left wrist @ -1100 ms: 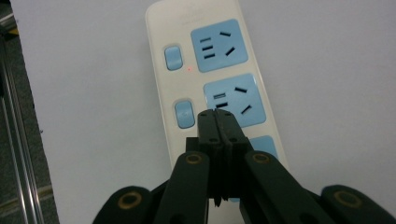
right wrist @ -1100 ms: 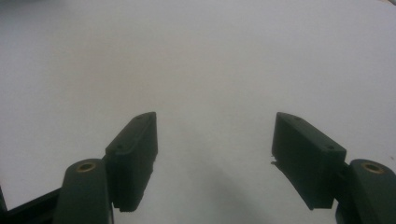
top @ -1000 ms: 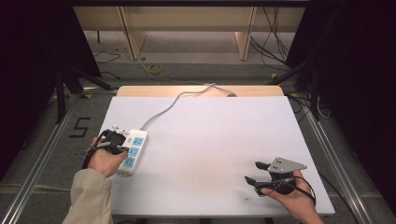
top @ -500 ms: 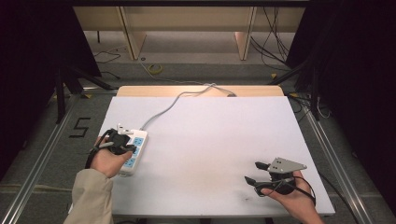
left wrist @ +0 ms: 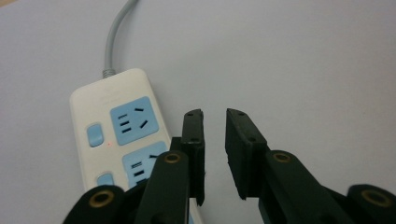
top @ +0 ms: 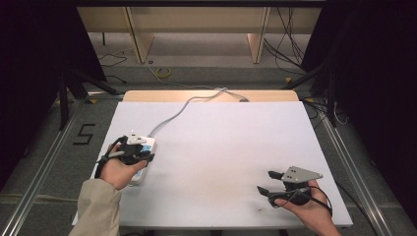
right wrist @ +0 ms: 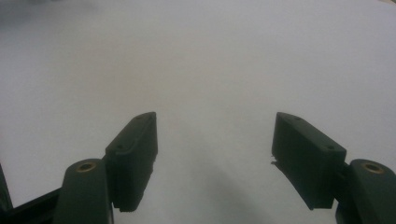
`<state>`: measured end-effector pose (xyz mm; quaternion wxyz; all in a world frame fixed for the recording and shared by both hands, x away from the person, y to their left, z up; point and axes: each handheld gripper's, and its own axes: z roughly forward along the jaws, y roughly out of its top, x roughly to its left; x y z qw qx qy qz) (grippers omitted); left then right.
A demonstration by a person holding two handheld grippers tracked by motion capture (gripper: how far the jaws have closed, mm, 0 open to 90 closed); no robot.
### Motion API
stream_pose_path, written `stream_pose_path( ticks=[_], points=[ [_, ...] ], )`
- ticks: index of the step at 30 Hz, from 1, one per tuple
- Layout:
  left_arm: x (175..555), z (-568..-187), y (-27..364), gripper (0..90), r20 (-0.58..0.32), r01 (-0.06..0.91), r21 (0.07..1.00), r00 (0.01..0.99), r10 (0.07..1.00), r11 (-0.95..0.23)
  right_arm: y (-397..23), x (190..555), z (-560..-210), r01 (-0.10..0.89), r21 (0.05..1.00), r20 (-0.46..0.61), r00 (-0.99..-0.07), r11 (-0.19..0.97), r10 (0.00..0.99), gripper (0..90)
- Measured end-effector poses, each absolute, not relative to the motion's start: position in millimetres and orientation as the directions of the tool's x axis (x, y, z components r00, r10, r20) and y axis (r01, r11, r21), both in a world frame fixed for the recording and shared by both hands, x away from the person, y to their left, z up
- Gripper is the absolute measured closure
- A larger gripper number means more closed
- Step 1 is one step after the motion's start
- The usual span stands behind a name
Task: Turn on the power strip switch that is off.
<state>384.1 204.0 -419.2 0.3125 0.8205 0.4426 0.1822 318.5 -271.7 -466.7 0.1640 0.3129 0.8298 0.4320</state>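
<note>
A white power strip (left wrist: 100, 105) with blue sockets and blue switches lies flat on the table's left side; its grey cable (top: 181, 106) runs off toward the far edge. My left gripper (top: 141, 153) hovers over the strip (top: 143, 142). In the left gripper view its jaws (left wrist: 215, 114) stand just right of the strip, nearly together with a narrow gap and nothing between them. At the near right my right gripper (top: 264, 181) rests wide open above bare table, and its own view (right wrist: 215, 121) shows nothing between the jaws.
The white tabletop (top: 221, 147) has a wooden strip (top: 211, 96) along its far edge. Metal rails run down both sides on the floor. Loose cables (top: 290, 44) lie on the floor beyond the table.
My left gripper has slid a little to the right over the power strip. The right gripper has stayed where it was.
</note>
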Motion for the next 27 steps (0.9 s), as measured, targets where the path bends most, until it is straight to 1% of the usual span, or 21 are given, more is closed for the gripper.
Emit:
stream_pose_path(
  ticks=[5,9,13,17,20,27],
  points=[
    [382.6,-419.3,198.5,69.1,0.005,0.582,0.704,0.57,0.822,-0.407,-271.3,318.5,-466.8,0.376,0.821,0.0,-0.753,0.43,0.658,32.2],
    [381.7,-420.7,193.3,60.8,-0.013,0.558,0.722,0.602,0.799,-0.408,-270.9,318.4,-466.9,0.376,0.821,0.002,-0.754,0.43,0.657,32.2],
    [381.4,-422.8,188.0,53.3,-0.036,0.549,0.74,0.61,0.791,-0.389,-270.8,318.3,-466.9,0.375,0.821,0.002,-0.756,0.43,0.655,32.1],
    [379.2,-425.2,181.4,46.8,-0.04,0.522,0.761,0.631,0.775,-0.386,-270.4,318.3,-467.3,0.377,0.821,0.006,-0.756,0.428,0.654,32.0],
    [377.2,-426.0,176.0,40.3,-0.038,0.502,0.773,0.648,0.761,-0.388,-270.1,318.3,-467.4,0.377,0.822,0.008,-0.757,0.427,0.653,31.9],
    [371.4,-430.6,161.3,32.4,-0.052,0.454,0.806,0.694,0.718,-0.38,-270.0,318.1,-467.7,0.374,0.824,0.01,-0.761,0.426,0.649,31.6]
  ],
)
